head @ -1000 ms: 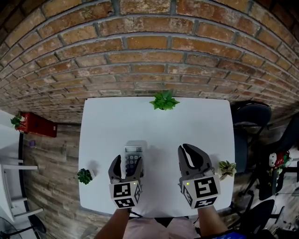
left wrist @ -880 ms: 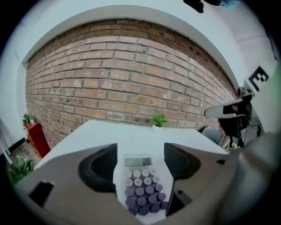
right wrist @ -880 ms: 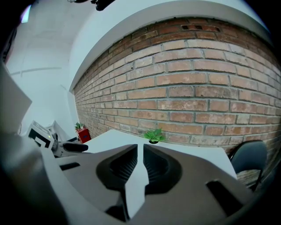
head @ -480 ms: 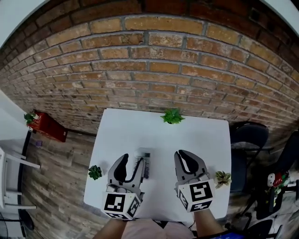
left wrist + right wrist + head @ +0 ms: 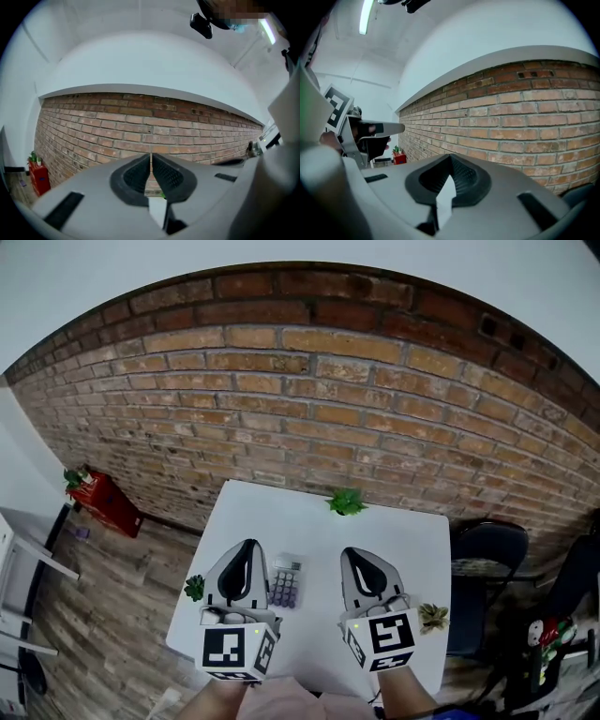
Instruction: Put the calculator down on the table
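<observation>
The calculator (image 5: 286,583) lies flat on the white worktop (image 5: 314,526), keys up. It sits below and just to the right of your left claw (image 5: 248,545), between the two claws and nearer the left one, and neither claw touches it. Your left claw's jaws are closing right up: in the left gripper view the pads already meet with nothing between them. Your right claw (image 5: 357,553) is closed and empty too. Ahead of both claws the worktop is bare up to a small plant (image 5: 347,502) at its far edge, where the brick wall (image 5: 328,418) stands. A second plant (image 5: 195,588) sits at the edge just left of your left claw. A third (image 5: 433,617) sits just right of your right claw, with a dark chair (image 5: 489,554) off the worktop beyond it. A second ago your left claw stood open on the worktop with its jaws on either side of the calculator's near end. Now it is clear of it, both claws face the wall, and the worktop looks smaller beneath them.
</observation>
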A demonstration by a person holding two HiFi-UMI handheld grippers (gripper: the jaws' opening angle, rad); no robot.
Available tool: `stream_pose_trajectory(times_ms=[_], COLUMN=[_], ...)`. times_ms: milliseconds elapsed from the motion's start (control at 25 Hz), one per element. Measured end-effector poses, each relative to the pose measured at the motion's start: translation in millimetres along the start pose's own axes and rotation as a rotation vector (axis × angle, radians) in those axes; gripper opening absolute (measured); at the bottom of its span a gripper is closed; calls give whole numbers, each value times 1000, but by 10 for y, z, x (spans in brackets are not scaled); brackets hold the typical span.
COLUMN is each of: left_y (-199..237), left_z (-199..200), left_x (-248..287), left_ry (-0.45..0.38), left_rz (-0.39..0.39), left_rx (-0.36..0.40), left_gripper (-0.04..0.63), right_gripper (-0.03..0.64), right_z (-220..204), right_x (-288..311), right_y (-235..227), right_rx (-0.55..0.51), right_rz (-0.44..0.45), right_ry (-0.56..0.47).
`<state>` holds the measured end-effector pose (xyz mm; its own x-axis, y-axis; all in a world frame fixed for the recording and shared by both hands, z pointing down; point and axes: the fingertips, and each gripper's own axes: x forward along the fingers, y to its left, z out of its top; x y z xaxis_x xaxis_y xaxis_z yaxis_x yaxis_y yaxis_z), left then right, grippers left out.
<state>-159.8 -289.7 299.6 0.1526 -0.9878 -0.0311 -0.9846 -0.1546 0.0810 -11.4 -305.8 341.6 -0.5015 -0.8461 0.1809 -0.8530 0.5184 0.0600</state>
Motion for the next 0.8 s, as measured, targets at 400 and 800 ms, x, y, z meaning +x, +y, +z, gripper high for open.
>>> stream_pose_trajectory(times_ms=[400,800], left_y=[-48,-127], left_z=[39,-49], left_x=[-92,-114], left_ry=[-1,31], left_rz=[6,-12], left_rx=[19,27], left_gripper=[23,23], right_gripper=[-3,-2], right_z=[117,110], right_x=[-94,-101], right_y=[37,46], right_rx=[-23,-17], right_rz=[6,13], right_ry=[-36,-32])
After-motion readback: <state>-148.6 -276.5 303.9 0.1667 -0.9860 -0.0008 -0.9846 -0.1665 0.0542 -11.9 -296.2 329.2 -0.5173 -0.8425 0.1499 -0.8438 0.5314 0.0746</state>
